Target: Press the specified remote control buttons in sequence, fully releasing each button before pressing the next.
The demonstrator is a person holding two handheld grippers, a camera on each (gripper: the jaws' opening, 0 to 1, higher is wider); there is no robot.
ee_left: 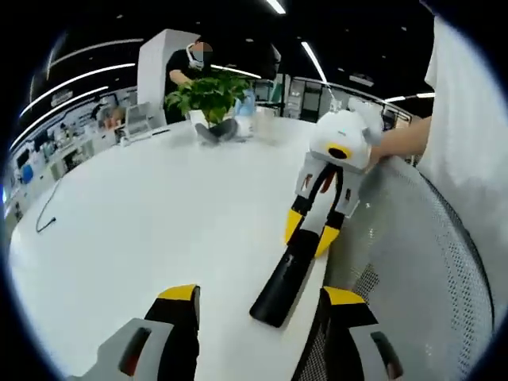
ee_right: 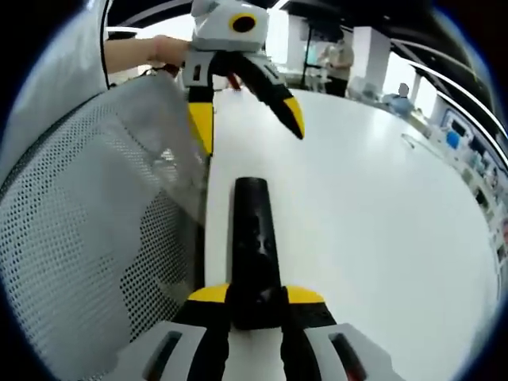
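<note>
**Holding remote at table edge, left gripper free**

Starting with the biggest things: table [ee_left: 151,222], white, round, wide. Mesh chair back [ee_left: 429,262] pressed against its near edge, also seen in the right gripper view [ee_right: 87,238]. A plant [ee_left: 208,95] sits at the far side of the table, well apart from the work.

Remote [ee_right: 254,254]: black, slim, lying on the table beside the chair mesh. In the left gripper view the remote [ee_left: 284,282] runs lengthwise from the right gripper out toward the left gripper's camera.

Right gripper [ee_right: 254,305]: jaws closed on the remote's near end, one yellow tip each side. Seen from across as well [ee_left: 312,230], clamped on the remote's far end, a hand behind it.

Left gripper [ee_left: 258,305]: jaws apart, nothing between them, remote's free end lying just ahead of the gap. From the right gripper view the left gripper [ee_right: 250,119] hangs above the table beyond the remote's far tip, yellow tips spread.

Buttons: blurred, cannot pick out individual ones.

Judgement: the two grippers face each other along the remote's long axis. Right one steadies; left one is the free tool and nearer the unheld half, so the press likely falls to it, coming down onto the top face.
</note>
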